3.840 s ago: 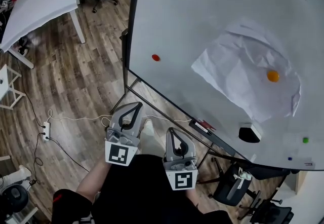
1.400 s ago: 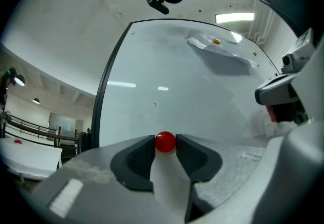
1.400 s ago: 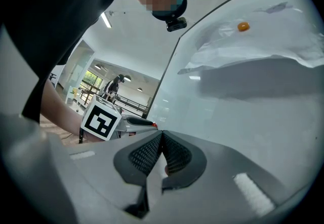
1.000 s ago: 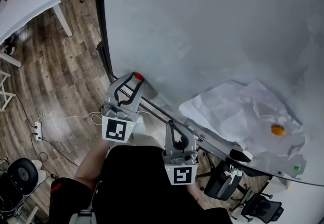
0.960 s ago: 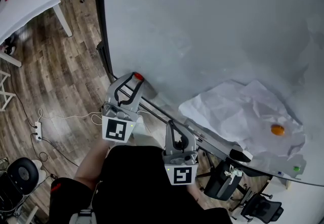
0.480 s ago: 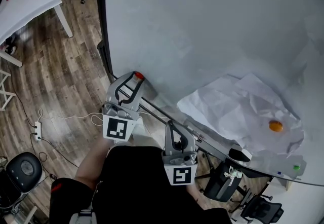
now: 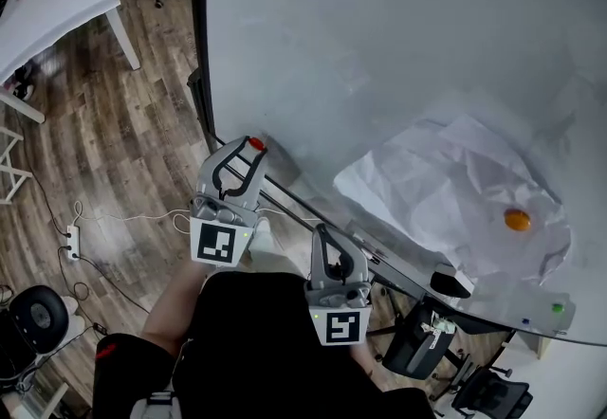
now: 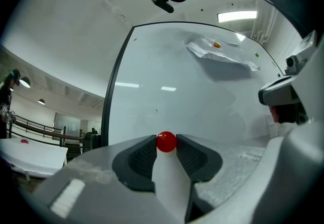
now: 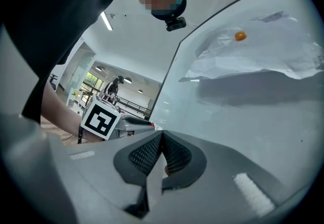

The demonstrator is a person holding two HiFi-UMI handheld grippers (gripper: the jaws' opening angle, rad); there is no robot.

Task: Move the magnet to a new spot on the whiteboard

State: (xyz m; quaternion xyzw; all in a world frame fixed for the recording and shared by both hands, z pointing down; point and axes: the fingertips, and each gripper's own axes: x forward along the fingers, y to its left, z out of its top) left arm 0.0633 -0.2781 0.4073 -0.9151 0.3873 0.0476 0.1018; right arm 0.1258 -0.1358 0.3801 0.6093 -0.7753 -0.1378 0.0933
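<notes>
A small red magnet (image 8: pixel 166 141) sits pinched between the tips of my left gripper (image 8: pixel 166 145), which is shut on it. In the head view the red magnet (image 7: pixel 255 144) shows at the left gripper's (image 7: pixel 252 146) tip, at the lower left corner of the whiteboard (image 7: pixel 398 38), off its face. My right gripper (image 7: pixel 321 235) hangs lower, below the board's bottom edge, jaws shut with nothing between them (image 9: pixel 162 148). An orange magnet (image 7: pixel 516 219) pins a crumpled white paper sheet (image 7: pixel 446 194) to the board at the right.
A black eraser (image 7: pixel 451 282) rests on the board's lower tray, with a green magnet (image 7: pixel 558 308) further right. A white table (image 7: pixel 57 0) stands at the upper left over wood floor. A power strip and cable (image 7: pixel 72 243) lie on the floor. Office chairs (image 7: pixel 427 341) stand beneath the board.
3.8 s ago the red magnet was stuck on the board and both grippers were away from it; now my left gripper holds it. Over the last second the grippers have hardly moved.
</notes>
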